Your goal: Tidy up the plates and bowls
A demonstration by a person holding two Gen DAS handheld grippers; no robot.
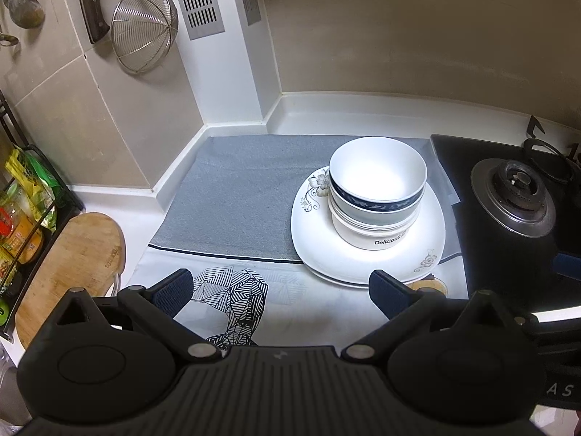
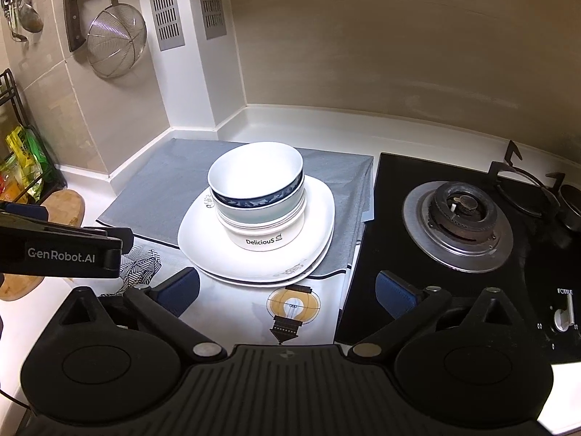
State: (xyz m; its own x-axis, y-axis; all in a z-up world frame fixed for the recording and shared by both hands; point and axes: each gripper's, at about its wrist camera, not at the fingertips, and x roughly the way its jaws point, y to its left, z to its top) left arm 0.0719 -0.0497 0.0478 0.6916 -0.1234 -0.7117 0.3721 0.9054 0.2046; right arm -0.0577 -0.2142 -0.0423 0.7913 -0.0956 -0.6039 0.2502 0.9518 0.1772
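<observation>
White ceramic stack sits mid-table: nested bowls point(image 1: 377, 196), blue-banded one on top, "Delicious" bowl at the bottom, standing on two stacked square plates point(image 1: 366, 250) with flower prints. In the right wrist view the same bowls point(image 2: 259, 200) sit at about 11 o'clock from the tongs, plates point(image 2: 254, 250) under them. Looks already organized, or about to be moved; can't tell which.

Left tongs point(image 1: 281, 292) open wide, empty, hovering short of the stack, which lies at roughly 1 o'clock. Right tongs point(image 2: 288, 294) also open, empty, plate edge just ahead at 11 o'clock.

Doing the step well, my judgement: if lifting, take the plate rims from both sides, tongs low and level, since the bowl tower is tall and could slide on glazed plates. Grabbing only the top bowl by its rim is safer for a single tong. Close slowly; ceramic is slick and chips easily. Keep clear of the stove side.

Surface: white table point(image 1: 145, 218) covered with a grey mat point(image 1: 236, 196) and a printed cloth point(image 2: 294, 312) with a lightbulb graphic. Black gas hob point(image 2: 457, 218) at 2 o'clock in the right view. Wooden cutting board point(image 1: 72, 265) at 9 o'clock, wire rack with packets point(image 1: 25, 196) beyond it. Tiled wall holds a strainer point(image 1: 143, 27), cleaver point(image 1: 90, 3), ladles point(image 1: 21, 3). Vent grilles point(image 2: 163, 3) on the white column.
</observation>
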